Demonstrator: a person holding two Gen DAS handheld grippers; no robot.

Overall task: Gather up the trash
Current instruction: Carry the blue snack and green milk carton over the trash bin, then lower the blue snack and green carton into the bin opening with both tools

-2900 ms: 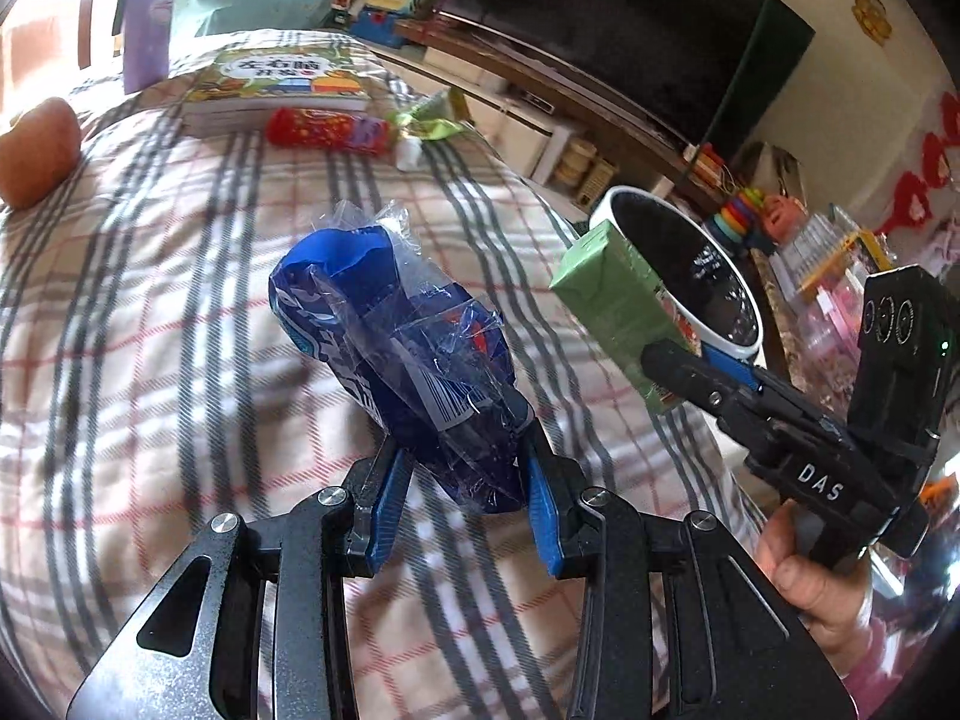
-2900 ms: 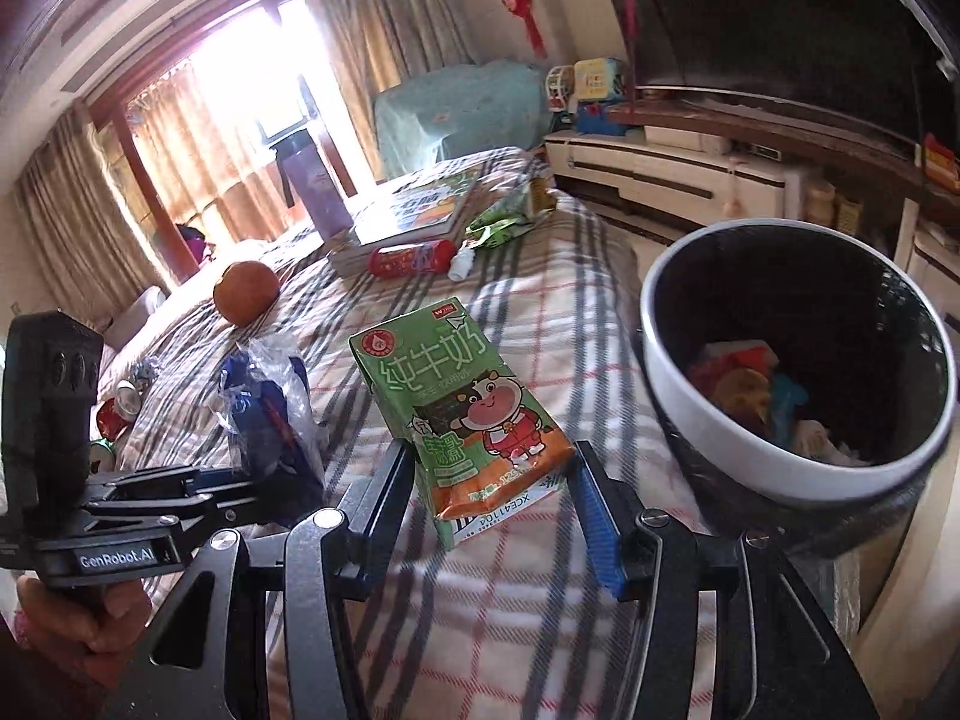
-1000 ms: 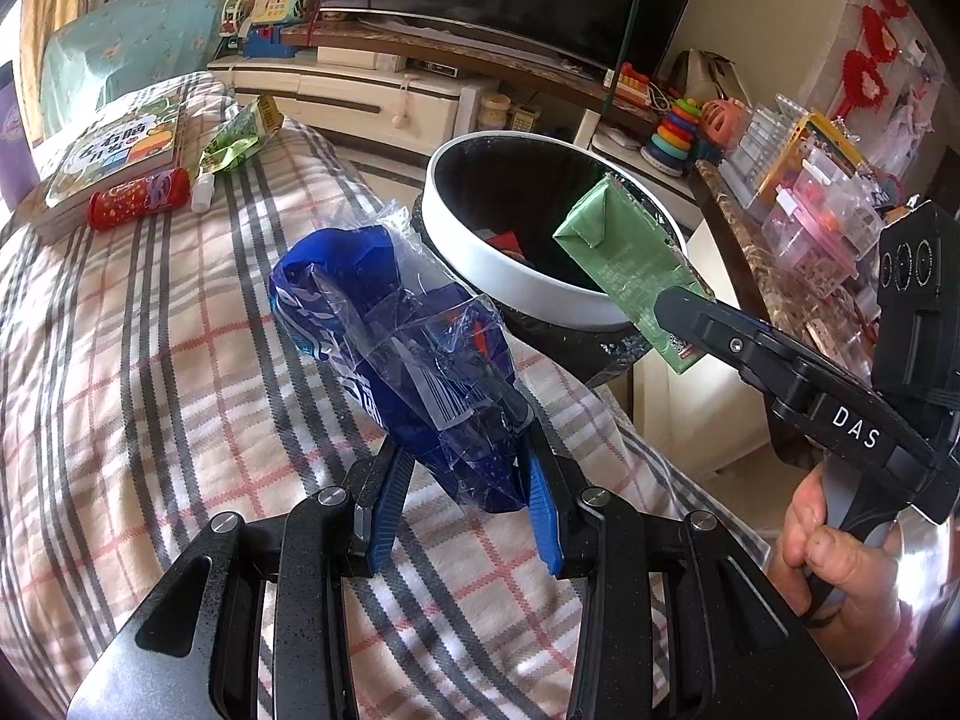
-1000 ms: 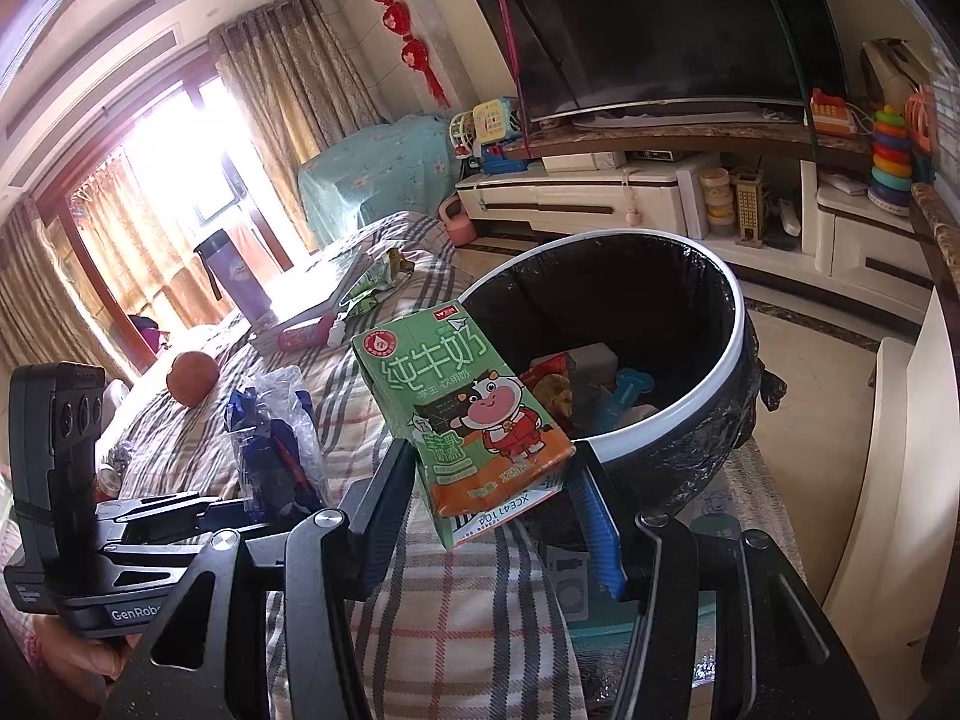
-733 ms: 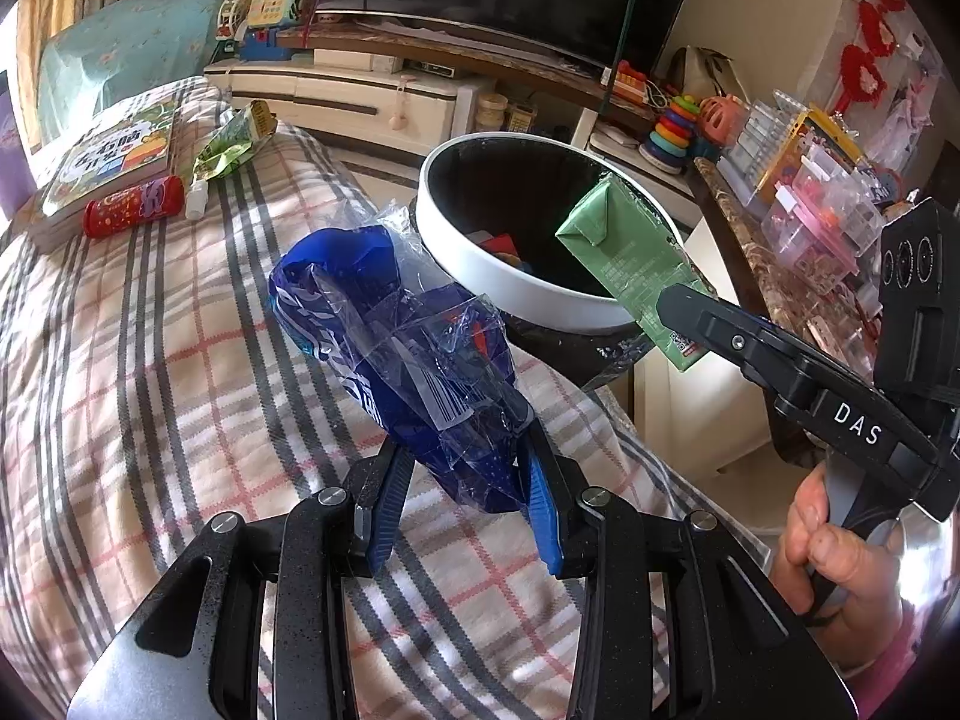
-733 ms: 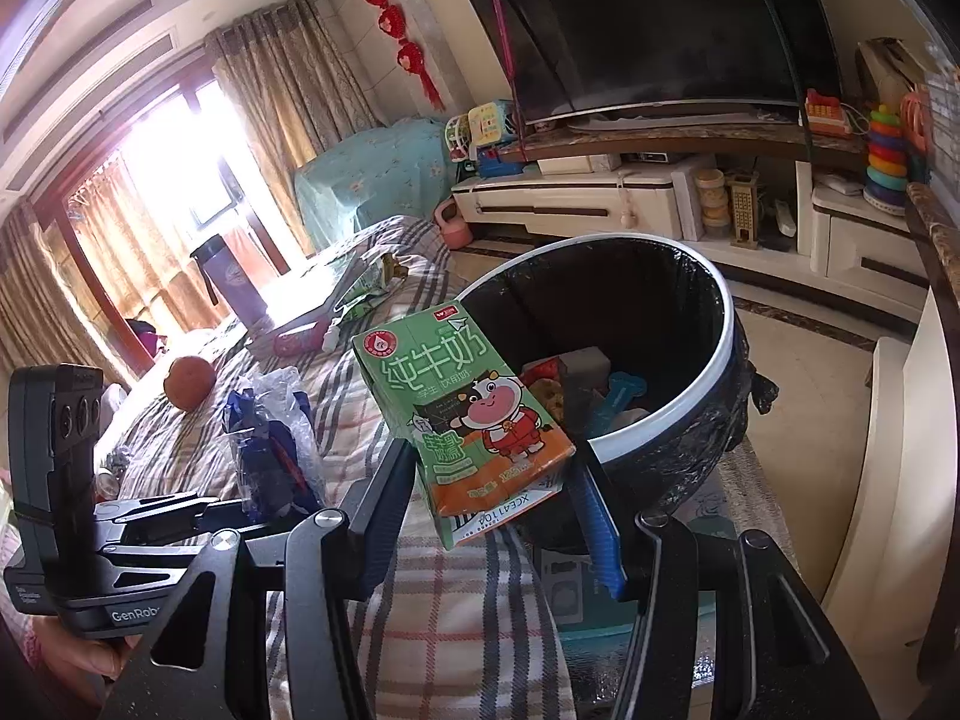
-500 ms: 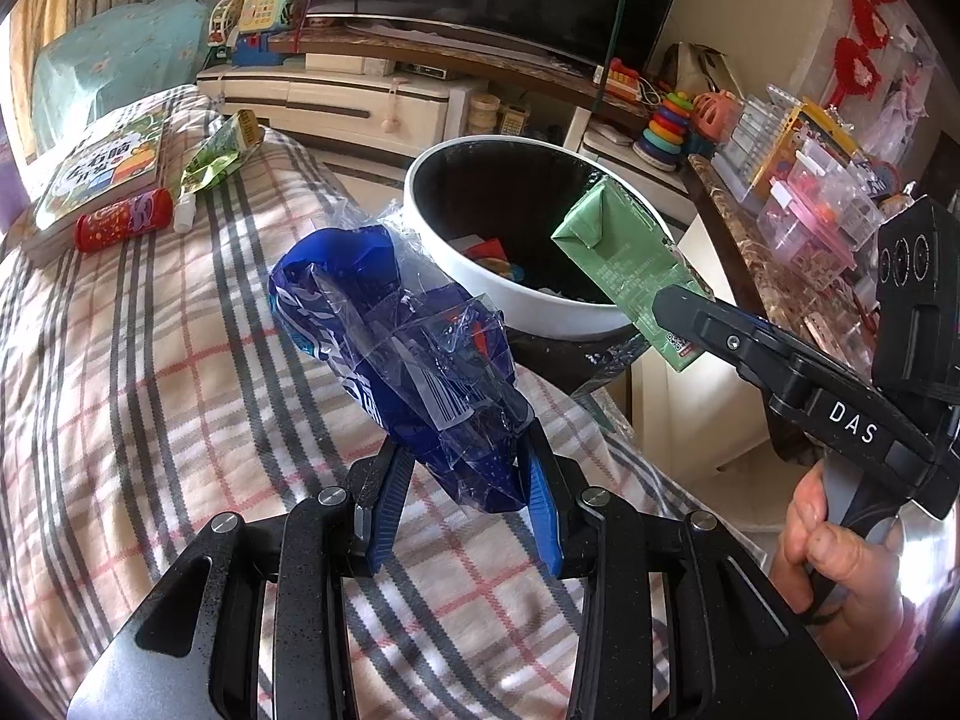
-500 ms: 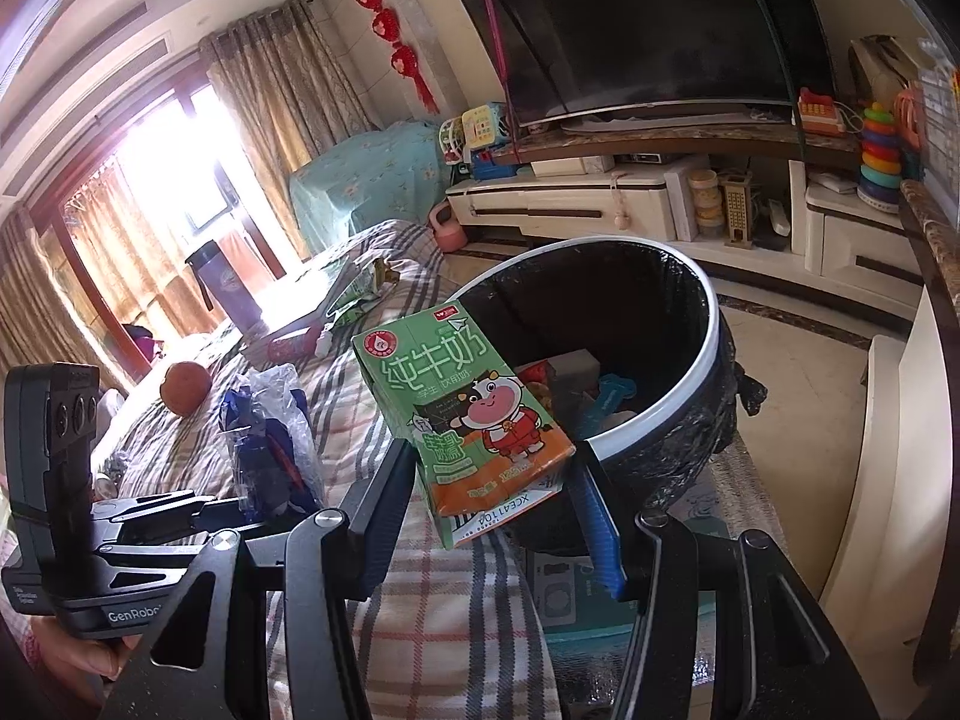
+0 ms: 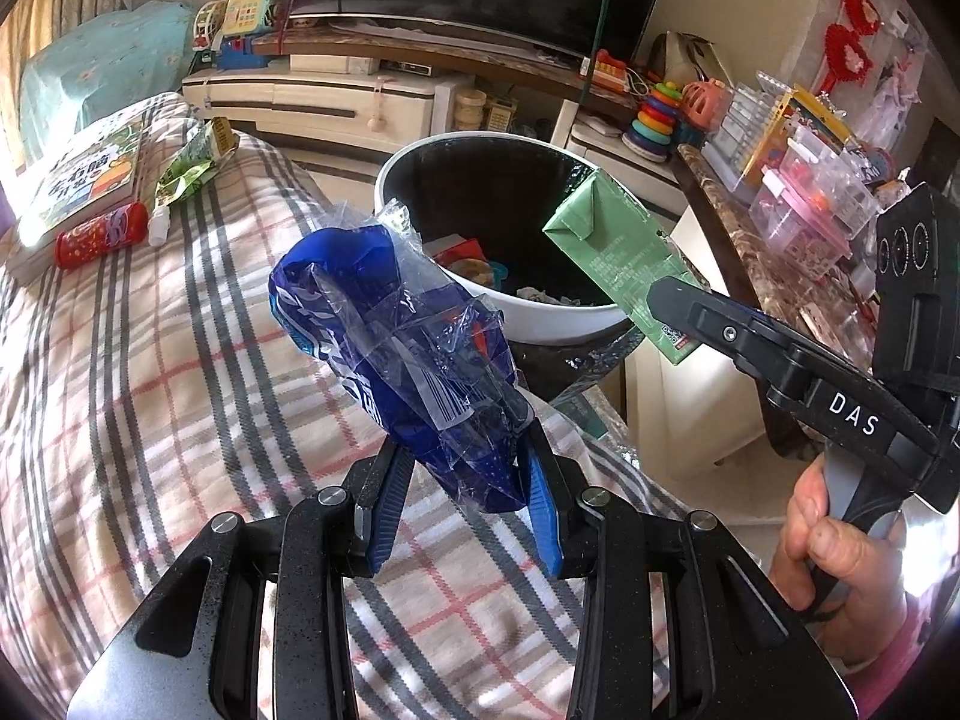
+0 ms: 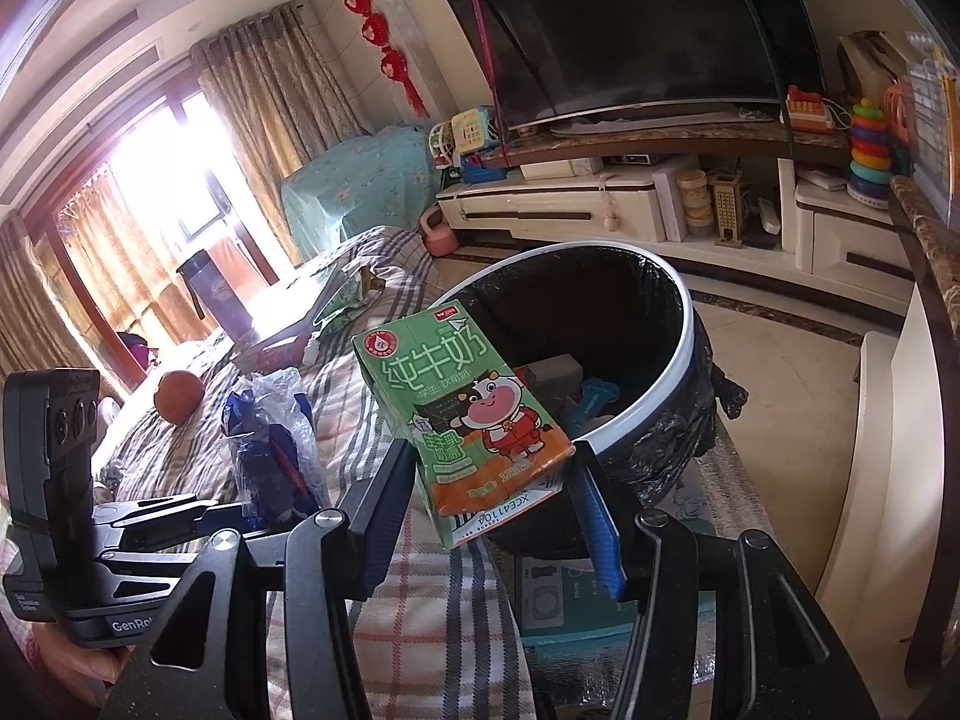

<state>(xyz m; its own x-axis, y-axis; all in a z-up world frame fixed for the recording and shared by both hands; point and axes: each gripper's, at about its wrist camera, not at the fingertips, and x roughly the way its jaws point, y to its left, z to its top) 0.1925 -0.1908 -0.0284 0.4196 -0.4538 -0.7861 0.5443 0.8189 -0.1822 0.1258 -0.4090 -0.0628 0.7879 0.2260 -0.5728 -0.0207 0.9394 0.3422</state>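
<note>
Left wrist view, nearest first: the left gripper is clamped on one crumpled blue plastic wrapper, its two blue pads pinching the wrapper's lower end. The wrapper's long axis runs up and to the left from the pads, its loose top pointing toward the trash bin. It hangs in the air above the plaid bed cover, just short of the bin's white rim.

To the right, a hand holds the right gripper, which is closed on one green milk carton. In the right wrist view the two fingers press the carton's lower sides, so the carton stands forward of the gripper, its printed face showing and its long axis tilted up and to the left, top end away from the camera. It sits over the near edge of the bin's mouth, above the black liner.

Inside the bin lie several pieces of rubbish; I cannot count them. Farther back on the bed lie one red tube-shaped packet, one small white bottle, one green snack bag, a stack of books and one orange fruit. Beyond stand one purple tumbler and the television.
</note>
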